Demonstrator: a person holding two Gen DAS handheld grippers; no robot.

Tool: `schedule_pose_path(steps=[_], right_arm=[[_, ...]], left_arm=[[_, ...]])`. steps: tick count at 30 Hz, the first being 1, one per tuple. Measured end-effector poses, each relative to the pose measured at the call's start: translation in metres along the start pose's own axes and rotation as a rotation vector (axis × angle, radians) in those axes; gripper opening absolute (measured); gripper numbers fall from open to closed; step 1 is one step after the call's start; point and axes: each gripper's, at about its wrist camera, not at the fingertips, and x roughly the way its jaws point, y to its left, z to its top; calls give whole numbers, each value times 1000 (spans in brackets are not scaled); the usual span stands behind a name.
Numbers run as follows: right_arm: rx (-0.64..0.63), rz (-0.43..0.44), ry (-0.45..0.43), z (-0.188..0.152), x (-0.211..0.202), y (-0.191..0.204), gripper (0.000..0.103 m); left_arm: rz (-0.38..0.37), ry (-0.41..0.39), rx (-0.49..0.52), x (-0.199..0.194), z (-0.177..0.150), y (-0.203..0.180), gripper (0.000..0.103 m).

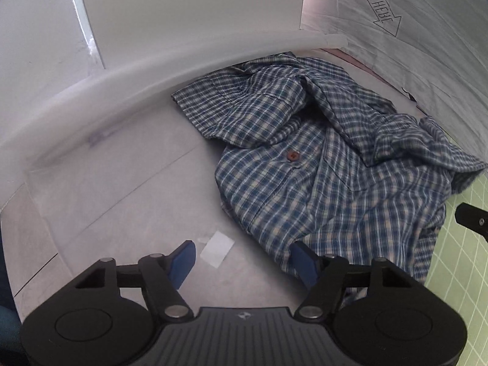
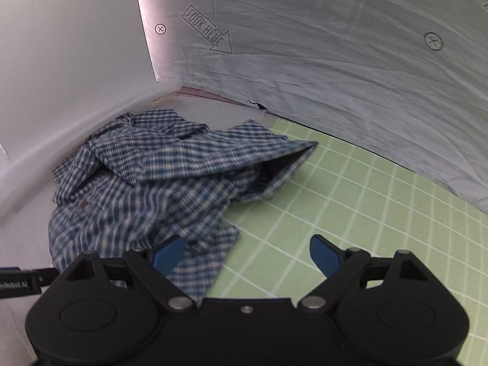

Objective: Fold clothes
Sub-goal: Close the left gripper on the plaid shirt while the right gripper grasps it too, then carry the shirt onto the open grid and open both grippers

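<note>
Enclosed by plain white panels [image 1: 189,15] and a creased grey sheet [image 2: 335,61] printed with an arrow [image 2: 207,30] and crossed circles [image 2: 433,41], floored with a pale board [image 1: 122,189] beside a green gridded mat [image 2: 350,198].

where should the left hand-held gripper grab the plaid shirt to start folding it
Probably the near hem of the plaid shirt, coming in low from the front. That edge lies thin on the white surface just ahead of the open left hand-held gripper; the far sleeves are bunched in thick layers.
</note>
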Motion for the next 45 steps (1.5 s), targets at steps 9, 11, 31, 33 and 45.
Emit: schedule_pose_path(steps=[9,11,31,33,45], right_arm=[[119,198,92,20,59,20,45],[101,206,76,17,54,19,30],[227,-227,-35,-150,-163,-172,4],[258,-298,-15,-180,-192,-206,4],[454,-501,30,-289,-346,-388,32]], left_arm=[[-43,0,-5,22,15,-7,8],[-60,-20,15,15,16,-11,6],[-351,7,394,-148,-165,-167,3],[-352,34,394,-165,-189,-179,6],[-318,39,345,-210,-263,-230,52]])
